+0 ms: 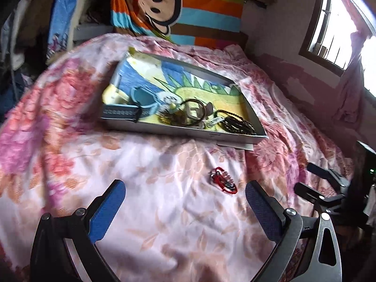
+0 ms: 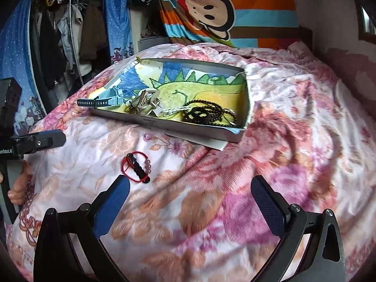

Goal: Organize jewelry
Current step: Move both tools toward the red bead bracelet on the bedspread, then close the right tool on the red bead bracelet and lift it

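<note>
A red cord bracelet with beads (image 1: 223, 180) lies loose on the floral bedspread, a little in front of the grey tray (image 1: 183, 130); it also shows in the right wrist view (image 2: 137, 168). The tray (image 2: 199, 131) holds a blue watch (image 1: 143, 101), metal rings (image 1: 192, 114) and black bead strands (image 1: 237, 123). My left gripper (image 1: 185, 195) is open and empty, just short of the bracelet. My right gripper (image 2: 190, 190) is open and empty, with the bracelet just beyond its left finger.
The floral bedspread (image 2: 293, 122) covers the whole bed. A striped monkey-print cloth (image 2: 223, 7) hangs behind the tray. Clothes hang on a rack (image 2: 70, 30) at the left. A window (image 1: 338, 23) is at the right.
</note>
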Action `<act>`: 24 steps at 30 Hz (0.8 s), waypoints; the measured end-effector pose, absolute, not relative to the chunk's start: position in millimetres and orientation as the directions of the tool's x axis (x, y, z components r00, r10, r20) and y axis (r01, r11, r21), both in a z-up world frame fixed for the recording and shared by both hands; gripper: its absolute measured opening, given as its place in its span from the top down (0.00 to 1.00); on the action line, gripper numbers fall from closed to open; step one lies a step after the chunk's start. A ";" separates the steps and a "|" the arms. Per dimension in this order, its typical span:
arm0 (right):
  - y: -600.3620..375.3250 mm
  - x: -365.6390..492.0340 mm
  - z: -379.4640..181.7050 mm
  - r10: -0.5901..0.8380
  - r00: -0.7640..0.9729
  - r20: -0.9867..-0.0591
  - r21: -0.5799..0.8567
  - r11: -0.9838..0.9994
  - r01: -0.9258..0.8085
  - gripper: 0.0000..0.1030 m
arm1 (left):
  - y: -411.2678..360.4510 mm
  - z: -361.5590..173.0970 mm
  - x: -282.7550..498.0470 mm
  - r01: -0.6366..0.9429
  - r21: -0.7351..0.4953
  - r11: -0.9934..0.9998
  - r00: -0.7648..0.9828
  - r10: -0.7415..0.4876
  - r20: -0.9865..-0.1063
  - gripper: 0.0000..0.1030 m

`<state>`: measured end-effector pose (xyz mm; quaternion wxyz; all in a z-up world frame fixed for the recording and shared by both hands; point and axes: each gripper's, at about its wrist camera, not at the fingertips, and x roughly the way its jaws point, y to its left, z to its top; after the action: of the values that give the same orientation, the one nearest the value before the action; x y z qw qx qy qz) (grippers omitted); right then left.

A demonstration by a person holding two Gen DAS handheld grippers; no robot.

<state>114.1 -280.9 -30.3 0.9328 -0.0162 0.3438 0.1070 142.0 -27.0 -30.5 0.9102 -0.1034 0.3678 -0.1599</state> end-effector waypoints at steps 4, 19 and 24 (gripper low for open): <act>-269.9 135.0 -41.5 0.243 0.707 -0.664 0.056 0.959 -0.277 0.26 | -31.6 -38.0 157.7 0.248 -0.346 0.905 0.647 -0.420 -0.636 0.01; -243.8 183.2 -82.1 0.396 0.541 -0.742 0.196 0.900 -0.390 0.77 | -36.3 -66.7 186.6 0.237 -0.372 0.897 0.556 -0.439 -0.705 0.09; -227.9 192.0 -90.1 0.398 0.517 -0.758 0.193 0.894 -0.405 0.77 | -38.6 -68.9 186.3 0.234 -0.359 0.903 0.552 -0.428 -0.715 0.09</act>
<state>192.0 -227.9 -90.1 0.8709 -0.0042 0.4340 0.2305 186.3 -38.6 -68.9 0.8739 -0.1117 0.4334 -0.1895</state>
